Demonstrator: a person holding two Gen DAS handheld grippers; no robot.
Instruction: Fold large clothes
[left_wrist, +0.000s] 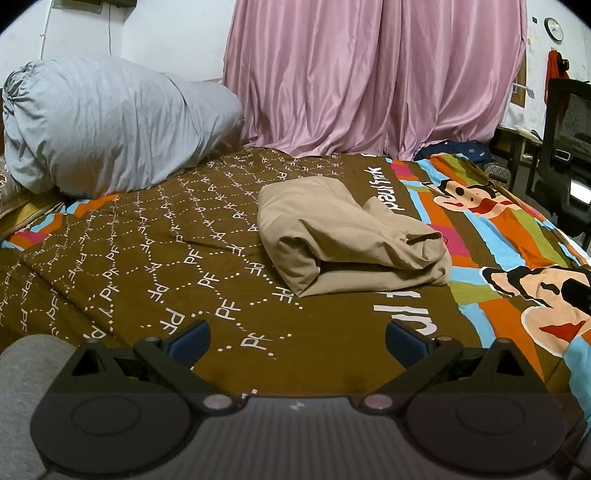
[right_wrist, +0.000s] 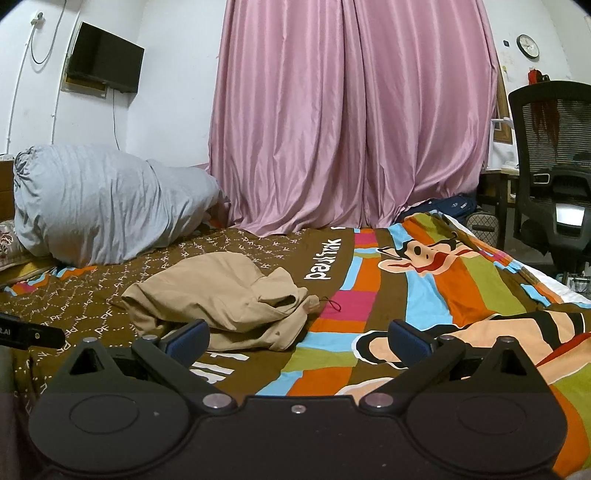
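One folded beige garment (left_wrist: 351, 236) on patterned bedspread (left_wrist: 184, 258); pink curtain (right_wrist: 351, 110) behind.

Right gripper (right_wrist: 297, 338) fingers spread, empty; folded beige garment (right_wrist: 221, 301) on bedspread (right_wrist: 424, 295) ahead-left.

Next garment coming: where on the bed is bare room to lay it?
Free: the brown sheet between the tan garment and the grey bundle, and the striped stretch right of the garment, toward the chair. Crowded: the far left corner, under the bundle.
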